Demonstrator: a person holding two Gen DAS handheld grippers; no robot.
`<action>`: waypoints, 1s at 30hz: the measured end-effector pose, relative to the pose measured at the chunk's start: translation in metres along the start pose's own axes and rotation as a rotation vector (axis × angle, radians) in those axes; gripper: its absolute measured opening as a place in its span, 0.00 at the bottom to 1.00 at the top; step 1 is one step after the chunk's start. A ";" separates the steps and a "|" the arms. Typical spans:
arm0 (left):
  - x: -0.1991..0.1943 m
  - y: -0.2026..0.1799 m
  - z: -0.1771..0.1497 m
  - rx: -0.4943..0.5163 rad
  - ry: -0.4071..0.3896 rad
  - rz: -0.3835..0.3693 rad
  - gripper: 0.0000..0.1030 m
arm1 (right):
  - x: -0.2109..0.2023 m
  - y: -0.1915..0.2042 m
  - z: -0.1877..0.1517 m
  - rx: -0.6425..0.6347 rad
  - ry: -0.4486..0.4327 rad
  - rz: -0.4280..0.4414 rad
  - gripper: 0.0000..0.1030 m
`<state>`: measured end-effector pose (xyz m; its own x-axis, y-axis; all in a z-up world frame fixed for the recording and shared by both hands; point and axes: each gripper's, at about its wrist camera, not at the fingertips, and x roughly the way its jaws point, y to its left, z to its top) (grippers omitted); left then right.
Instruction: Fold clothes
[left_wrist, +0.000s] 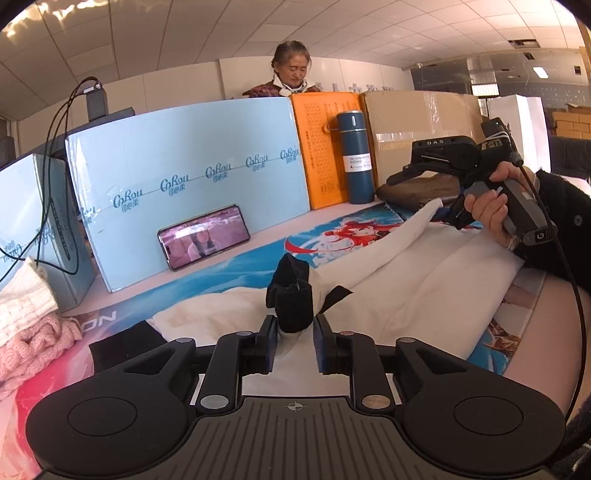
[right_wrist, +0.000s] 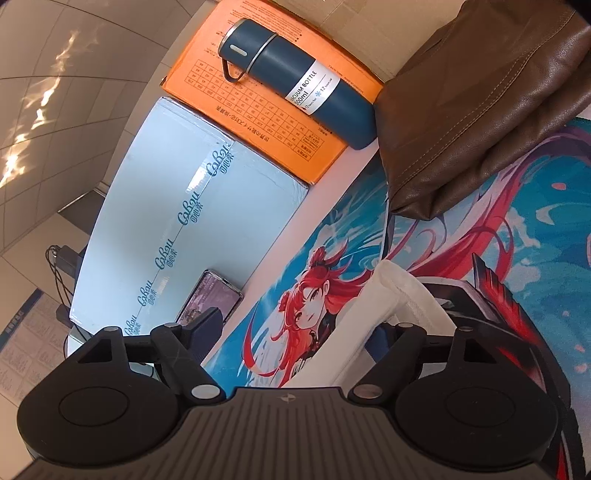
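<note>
A white garment (left_wrist: 417, 291) with black trim lies on the printed anime mat (left_wrist: 258, 254). My left gripper (left_wrist: 294, 330) stands over its near end, fingers apart, with a black cuff (left_wrist: 291, 295) standing between them. I cannot tell whether they press it. My right gripper (left_wrist: 443, 212), held in a hand, is at the garment's far corner. In the right wrist view the right gripper (right_wrist: 306, 325) is wide open, and a white ribbed edge of the garment (right_wrist: 391, 295) drapes over its right finger.
A folded brown leather garment (right_wrist: 476, 107) lies at the back right. A blue vacuum bottle (left_wrist: 355, 158), an orange box (left_wrist: 317, 147), light blue boxes (left_wrist: 184, 192) and a phone (left_wrist: 203, 236) stand along the back. Pink and white knitwear (left_wrist: 33, 325) lies at the left.
</note>
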<state>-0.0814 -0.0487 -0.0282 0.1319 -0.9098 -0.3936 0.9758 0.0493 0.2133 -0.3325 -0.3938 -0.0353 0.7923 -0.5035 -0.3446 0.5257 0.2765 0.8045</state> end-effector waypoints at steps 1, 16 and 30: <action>0.001 -0.003 0.001 0.016 0.002 -0.001 0.46 | 0.000 0.000 -0.001 -0.005 -0.002 -0.018 0.67; 0.006 -0.009 0.024 0.042 -0.044 -0.015 0.70 | -0.003 -0.014 -0.002 0.055 -0.016 -0.078 0.28; 0.061 0.024 0.038 -0.199 0.102 0.181 0.84 | -0.014 -0.024 -0.002 0.139 -0.056 -0.033 0.19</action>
<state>-0.0569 -0.1183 -0.0135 0.3140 -0.8330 -0.4555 0.9485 0.2963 0.1121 -0.3563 -0.3921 -0.0508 0.7549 -0.5561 -0.3478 0.5001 0.1449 0.8537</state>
